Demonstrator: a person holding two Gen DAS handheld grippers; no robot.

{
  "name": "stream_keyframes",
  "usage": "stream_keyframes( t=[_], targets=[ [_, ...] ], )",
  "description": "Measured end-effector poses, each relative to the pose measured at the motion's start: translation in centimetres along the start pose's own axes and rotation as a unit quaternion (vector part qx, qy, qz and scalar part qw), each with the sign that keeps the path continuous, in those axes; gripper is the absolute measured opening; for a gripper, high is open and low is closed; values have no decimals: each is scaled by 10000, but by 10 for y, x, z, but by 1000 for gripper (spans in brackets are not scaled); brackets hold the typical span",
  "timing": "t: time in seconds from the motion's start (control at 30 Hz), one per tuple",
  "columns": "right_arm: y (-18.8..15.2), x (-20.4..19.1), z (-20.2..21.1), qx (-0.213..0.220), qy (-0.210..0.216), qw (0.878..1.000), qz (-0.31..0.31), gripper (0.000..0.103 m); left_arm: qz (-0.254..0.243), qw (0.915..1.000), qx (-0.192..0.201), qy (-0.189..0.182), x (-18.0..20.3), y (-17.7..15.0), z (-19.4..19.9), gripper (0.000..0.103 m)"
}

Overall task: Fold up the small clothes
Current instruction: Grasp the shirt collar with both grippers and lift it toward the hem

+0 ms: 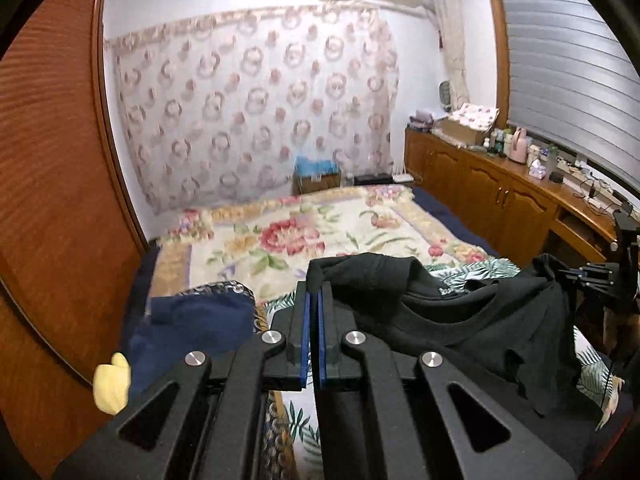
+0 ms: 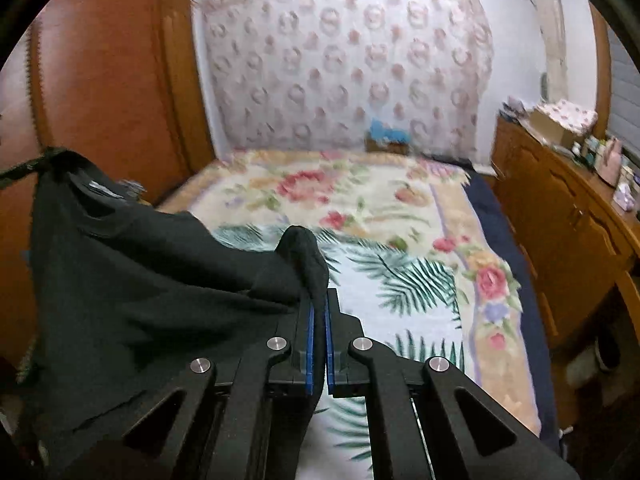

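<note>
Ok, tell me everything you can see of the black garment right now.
The black garment is soft, matte, knit-looking fabric, hanging slack and creased between both grippers above the floral bedspread. The left gripper is shut on one bunched edge, the right gripper on another. A rounded neckline seam shows; its lower part droops out of view.

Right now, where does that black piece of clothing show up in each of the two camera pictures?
Left wrist view: the black garment fills the lower right, pinched in the left gripper.
Right wrist view: it hangs across the lower left, pinched in the right gripper.
Shared landmark: the floral blanket on the bed behind it.
</note>
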State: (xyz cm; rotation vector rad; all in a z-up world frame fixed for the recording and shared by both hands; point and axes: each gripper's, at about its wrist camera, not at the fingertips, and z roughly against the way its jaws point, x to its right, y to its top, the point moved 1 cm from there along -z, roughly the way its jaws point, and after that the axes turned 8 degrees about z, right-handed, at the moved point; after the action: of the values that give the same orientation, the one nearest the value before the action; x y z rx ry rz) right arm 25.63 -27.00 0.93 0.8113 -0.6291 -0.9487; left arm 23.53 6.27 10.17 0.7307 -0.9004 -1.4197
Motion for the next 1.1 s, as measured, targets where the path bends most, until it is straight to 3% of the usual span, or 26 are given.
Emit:
stream_keyframes(
  t=[0.13, 0.23, 0.33, 0.53, 0.73, 0.83, 1.03, 1.1],
  targets=[
    [-17, -18, 51, 240, 290, 9992, 141, 4, -90, 9998, 124, -98, 3, -22, 50, 4],
    [-47, -28, 84, 256, 492, 9981, 252, 4, -231, 9995, 75, -195, 10, -59, 87, 4],
    [-85, -39, 114, 130, 663, 9972, 327, 4, -266, 9992, 2, -299, 11, -107, 126, 4],
    [-150, -50, 163, -207, 1022, 9939, 345, 4, 147, 9982, -256, -530, -4, -183, 180, 4],
    [-182, -58, 193, -538, 1194, 9908, 354, 4, 342, 9942, -903, -480, 4, -244, 187, 4],
    [-192, -61, 189, -792, 1260, 9884, 311, 4, 387, 9915, -1128, -514, 7, -264, 184, 4],
    [-205, -78, 172, -1206, 1099, 9857, 414, 4, 384, 9890, -1301, -582, 3, -285, 181, 5],
    [-197, -79, 171, -1199, 1046, 9864, 407, 5, 340, 9902, -1222, -580, 2, -284, 183, 15]
  ],
)
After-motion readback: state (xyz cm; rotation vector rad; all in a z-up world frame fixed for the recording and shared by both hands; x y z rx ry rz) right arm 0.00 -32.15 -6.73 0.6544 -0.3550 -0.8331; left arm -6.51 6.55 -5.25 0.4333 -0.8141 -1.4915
